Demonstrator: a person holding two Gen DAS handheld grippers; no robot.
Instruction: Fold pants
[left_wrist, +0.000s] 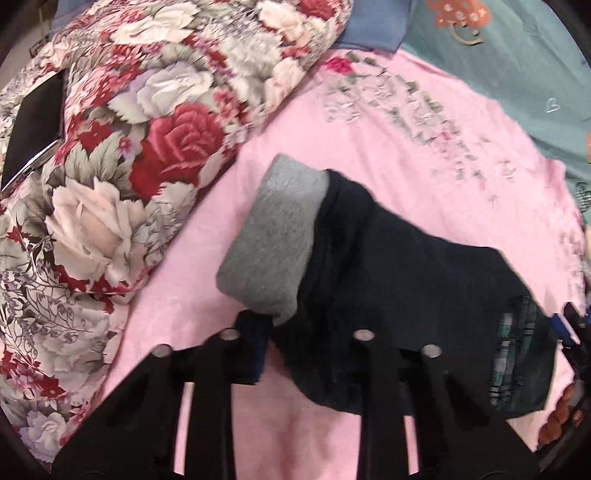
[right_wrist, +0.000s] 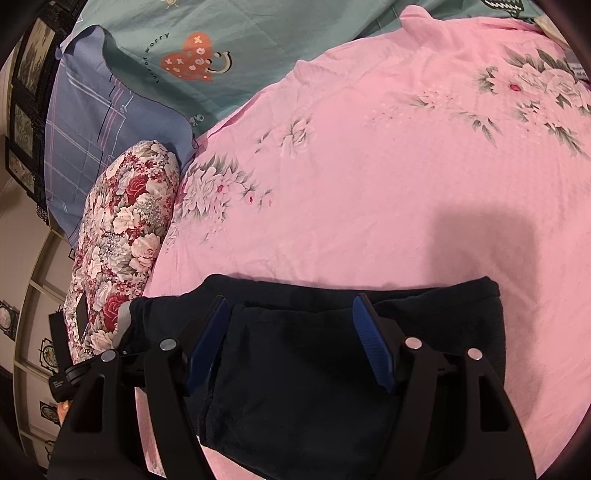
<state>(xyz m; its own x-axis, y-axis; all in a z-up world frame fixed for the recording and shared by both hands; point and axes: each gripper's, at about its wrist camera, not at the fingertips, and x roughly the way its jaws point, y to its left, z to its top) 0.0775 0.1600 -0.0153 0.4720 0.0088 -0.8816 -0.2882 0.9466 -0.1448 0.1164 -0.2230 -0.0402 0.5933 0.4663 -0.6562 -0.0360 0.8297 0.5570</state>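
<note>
Floral pillow (left_wrist: 110, 155) beside pants (left_wrist: 388, 280)

A: The pants (right_wrist: 295, 354) are black all over, and the turned-out cuff (left_wrist: 273, 236) in the left wrist view is plain heather grey.

B: And the lining (left_wrist: 513, 354) near the waist?

A: It looks like a teal-and-white plaid, though the blur there leaves that uncertain.

B: The sheet (right_wrist: 369, 184) under them is pink, printed with pale white flowers and grey-green leaves.

A: The bolster (right_wrist: 122, 236) carries dense red, cream and lilac roses on white. Behind it the pillow (right_wrist: 85, 140) is blue-violet with thin pink and white check lines.

B: The far cover (right_wrist: 258, 55) is teal, with an orange heart (right_wrist: 188, 59). The right gripper's pads (right_wrist: 207, 343) are dark blue on a black frame.
</note>
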